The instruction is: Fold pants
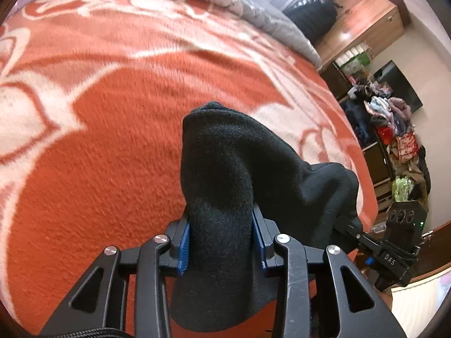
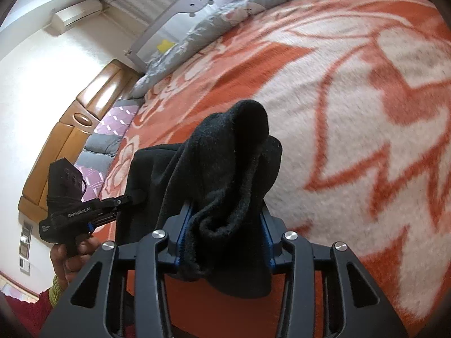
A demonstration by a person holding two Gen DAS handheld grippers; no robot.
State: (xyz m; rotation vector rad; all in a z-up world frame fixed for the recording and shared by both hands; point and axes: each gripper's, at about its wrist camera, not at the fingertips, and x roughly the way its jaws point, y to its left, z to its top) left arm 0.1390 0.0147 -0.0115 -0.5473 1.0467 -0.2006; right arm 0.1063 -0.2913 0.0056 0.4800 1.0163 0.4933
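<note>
Right now the black pants (image 1: 225,169) hang bunched between both grippers, lifted above the orange-and-white blanket (image 1: 98,155). The left gripper (image 1: 222,242) points toward twelve o'clock, its blue-padded jaws clamped on a thick fold that sticks up past the tips. The right gripper (image 2: 225,242) does likewise, jaws pressed on a rumpled wad of the same cloth. In the right wrist view, the left gripper sits at nine o'clock, held level in a bare hand (image 2: 70,256). Gray bedding (image 1: 253,5) lies along the blanket's far edge.
</note>
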